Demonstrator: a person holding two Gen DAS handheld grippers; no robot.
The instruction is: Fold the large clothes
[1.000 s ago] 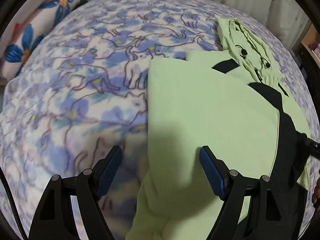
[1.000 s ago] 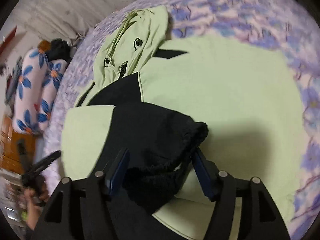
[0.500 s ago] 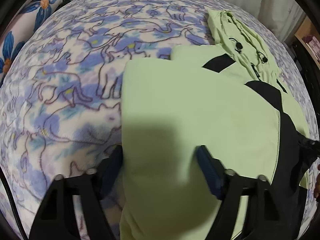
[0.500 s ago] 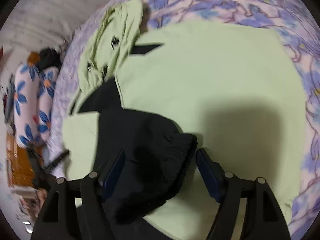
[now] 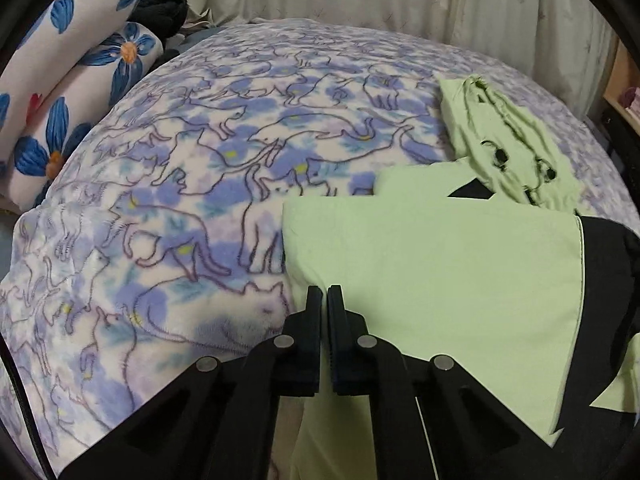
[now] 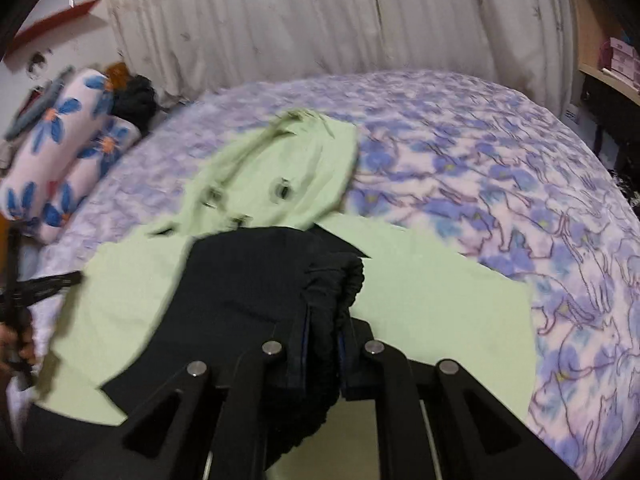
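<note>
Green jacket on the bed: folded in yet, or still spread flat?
Partly folded. The green jacket has a side panel doubled over its body with a straight edge; the hood still lies flat on the blanket.

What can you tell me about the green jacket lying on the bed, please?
The jacket is pale green with black panels, in smooth thin fabric. It lies partly folded on the cat-print blanket, hood spread flat toward the curtain. The right gripper is closing on its bunched black cuff; the left gripper is shut at its near edge.
</note>
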